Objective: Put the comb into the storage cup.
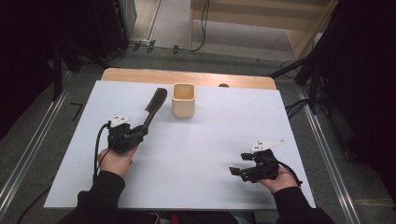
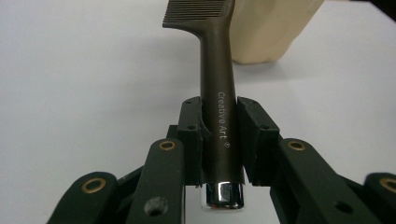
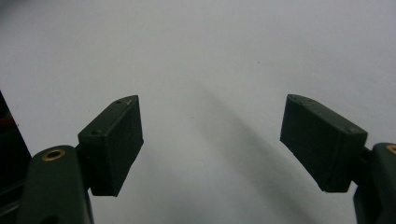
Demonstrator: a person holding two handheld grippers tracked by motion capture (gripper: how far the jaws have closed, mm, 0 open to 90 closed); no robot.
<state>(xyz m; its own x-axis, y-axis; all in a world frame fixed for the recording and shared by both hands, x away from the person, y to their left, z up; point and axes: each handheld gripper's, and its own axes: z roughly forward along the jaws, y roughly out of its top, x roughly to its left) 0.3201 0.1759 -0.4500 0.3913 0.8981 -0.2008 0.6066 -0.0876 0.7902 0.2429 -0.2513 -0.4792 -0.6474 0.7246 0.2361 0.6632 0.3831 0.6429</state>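
Note:
A dark brown comb [image 1: 154, 108] with a long handle lies on the white sheet, its toothed end pointing toward the back. My left gripper [image 1: 135, 132] is shut on the comb's handle [image 2: 219, 126], both pads pressed against its sides near the chrome end cap [image 2: 224, 196]. A cream square cup [image 1: 183, 100] stands upright just right of the comb's head, and the cup [image 2: 275, 28] rises behind the comb in the left gripper view. My right gripper [image 1: 238, 164] rests at the front right, open, with nothing between its pads [image 3: 114, 144].
A white sheet [image 1: 210, 140] covers the wooden table [image 1: 140, 74]. Cables and stand legs lie on the floor around the table. The sheet's near edge runs just behind the person's sleeves.

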